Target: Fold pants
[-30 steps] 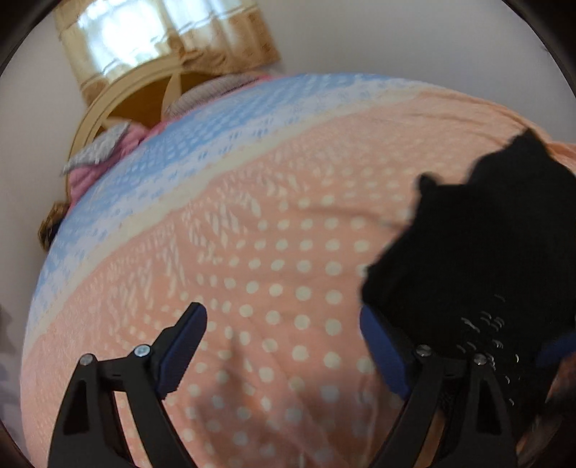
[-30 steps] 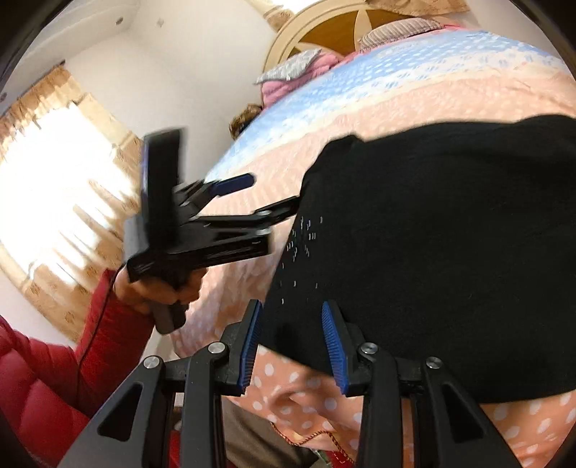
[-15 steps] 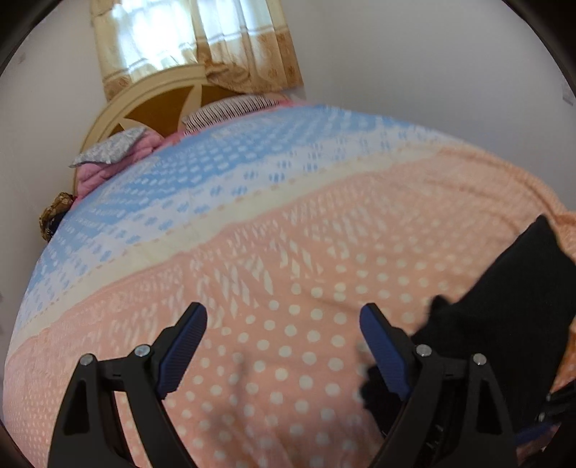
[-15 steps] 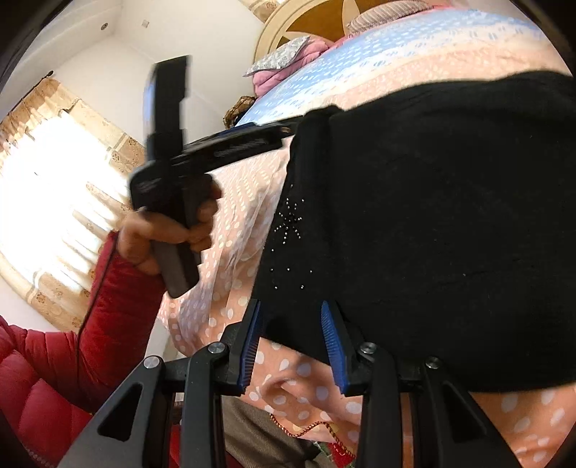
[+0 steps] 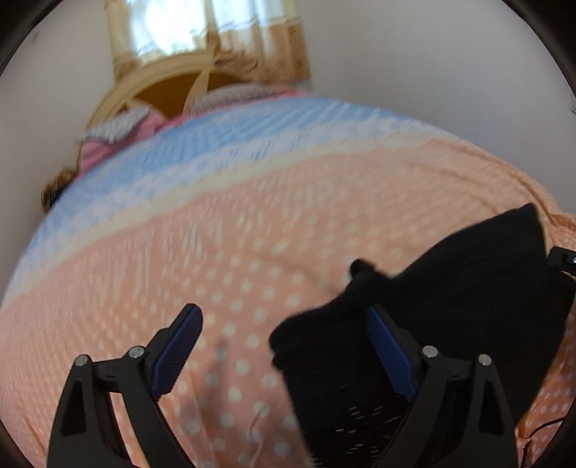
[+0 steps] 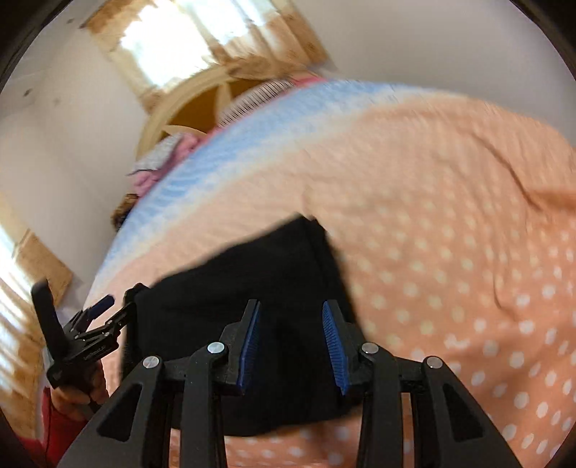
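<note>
Black knit pants [image 5: 450, 316], folded into a thick pad, are lying on the bedspread [image 5: 252, 230] near its front edge, toward the right-hand corner as my left wrist camera sees it. My left gripper [image 5: 284, 345] is standing wide, its jaws having just been opening further; the blue left pad [image 5: 176, 352] is hanging over bare dotted cloth, while the right pad [image 5: 388, 356] is sitting against the pants' near corner, so only a rounded lump of fabric is reaching into the gap and nothing is being pinched. A small cluster of pale studs [image 5: 360, 421] is showing on the pants below that finger.

My right gripper [image 6: 291, 342] is holding its jaws partly apart over the pants [image 6: 234, 306]; the black cloth is filling the space between and behind the blue pads, yet whether they are pressing it I cannot tell. My left hand [image 6: 77, 392], in a red sleeve [image 6: 50, 428], is appearing at the pants' left end in that view.

Peach, white-dotted bedspread is giving way to blue and white bands at the far edge. Pink pillows [image 5: 108, 140], a cream arched headboard [image 5: 151, 90] and a curtained window [image 5: 201, 32] are standing beyond, against white walls.
</note>
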